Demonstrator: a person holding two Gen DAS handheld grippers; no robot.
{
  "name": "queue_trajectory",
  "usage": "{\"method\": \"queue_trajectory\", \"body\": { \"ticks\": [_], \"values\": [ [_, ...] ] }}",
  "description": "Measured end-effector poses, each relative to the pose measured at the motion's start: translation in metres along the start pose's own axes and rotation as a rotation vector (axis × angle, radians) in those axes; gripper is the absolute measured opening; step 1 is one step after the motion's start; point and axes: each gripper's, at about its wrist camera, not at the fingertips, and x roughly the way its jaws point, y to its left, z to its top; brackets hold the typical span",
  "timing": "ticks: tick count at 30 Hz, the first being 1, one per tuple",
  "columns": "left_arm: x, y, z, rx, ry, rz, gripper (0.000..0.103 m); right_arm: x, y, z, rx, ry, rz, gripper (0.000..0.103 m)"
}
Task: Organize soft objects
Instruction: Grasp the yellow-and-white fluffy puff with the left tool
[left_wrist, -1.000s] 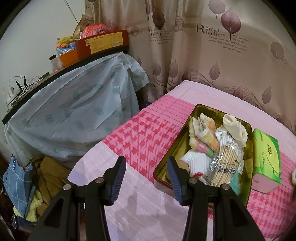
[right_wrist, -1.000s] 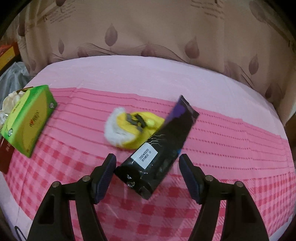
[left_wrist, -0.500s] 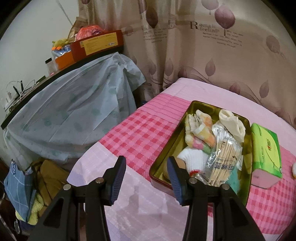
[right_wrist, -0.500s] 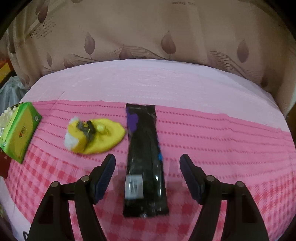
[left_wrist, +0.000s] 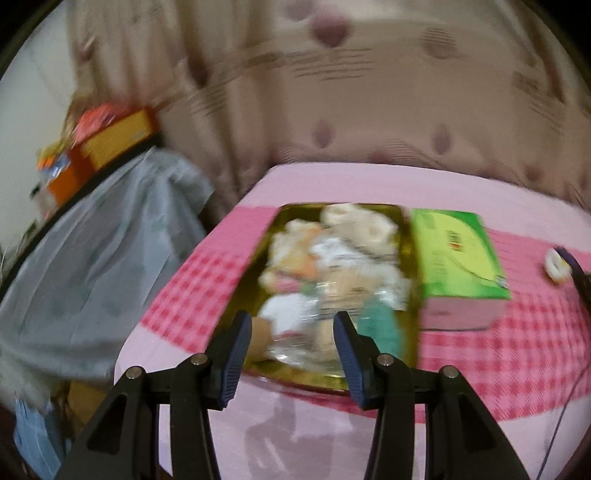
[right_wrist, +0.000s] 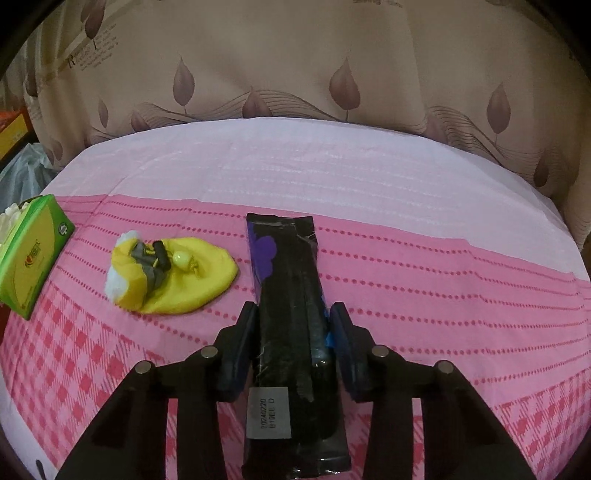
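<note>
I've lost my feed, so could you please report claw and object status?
Left claw open, over tin. Right claw shut on black pack. Yellow pouch beside, clear of it.

Left gripper (left_wrist: 291, 339) gapes wide, pointing toward 12 o'clock; right gripper (right_wrist: 292, 334) has its fingers pinched narrow, also pointing 12 o'clock.

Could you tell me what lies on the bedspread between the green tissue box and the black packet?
In the right wrist view, a yellow pouch lies between the green tissue box and the black packet.
</note>
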Motion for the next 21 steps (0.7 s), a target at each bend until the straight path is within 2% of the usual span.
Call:
{"method": "queue_trajectory", "body": {
  "ticks": [5, 17, 21],
  "values": [
    [-0.010, -0.050, 0.009, 0.033, -0.001, -0.176, 0.048, -0.010, -0.013, -0.012, 0.018, -0.009, -0.015, 0.036],
    [-0.002, -0.217, 0.037, 0.273, 0.040, -0.485, 0.049, -0.039, -0.093, -0.049, 0.120, -0.007, -0.141, 0.036],
    [0.007, -0.260, 0.045, 0.322, 0.063, -0.565, 0.049, -0.043, -0.110, -0.054, 0.182, -0.020, -0.116, 0.038]
  ]
}}
